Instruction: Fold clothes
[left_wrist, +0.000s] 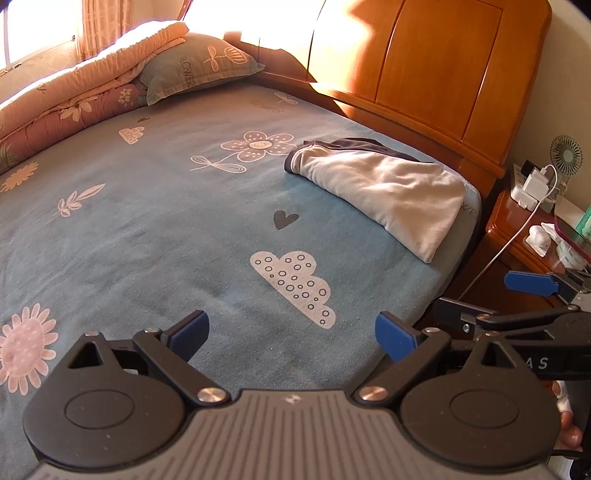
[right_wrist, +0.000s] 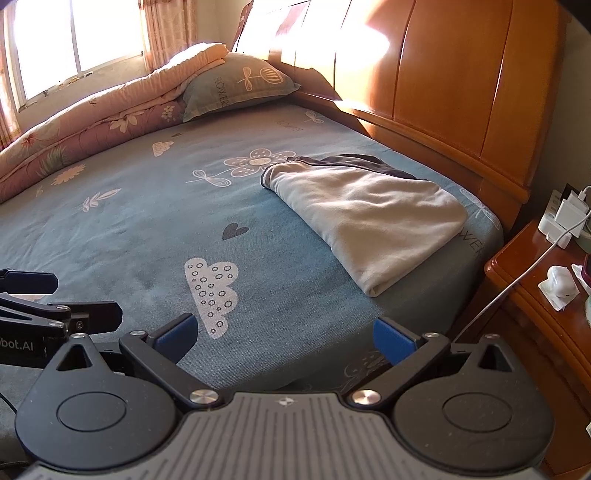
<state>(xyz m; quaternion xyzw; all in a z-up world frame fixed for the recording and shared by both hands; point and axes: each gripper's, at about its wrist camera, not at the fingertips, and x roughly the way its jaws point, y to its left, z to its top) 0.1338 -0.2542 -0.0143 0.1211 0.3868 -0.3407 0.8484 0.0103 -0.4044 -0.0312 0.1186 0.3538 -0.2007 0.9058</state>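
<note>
On the bed (right_wrist: 110, 236), near the headboard (right_wrist: 454, 103): one folded garment (right_wrist: 365, 221), both tools withdrawn.

The garment lies as a flat cream packet with dark trim along its far edge, close to the bed's right edge beside the nightstand (right_wrist: 535, 295). Folding appears complete; no other loose clothing is visible. Its long axis runs diagonally, from the flower print toward the near right corner. Left gripper (left_wrist: 291, 332) and right gripper (right_wrist: 282, 334) hover over the bed's near edge, fingers wide apart and empty.

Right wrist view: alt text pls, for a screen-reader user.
A folded cream garment with dark trim lies on a blue patterned bed sheet near the wooden headboard. The open, empty right gripper hovers in the foreground.
</note>
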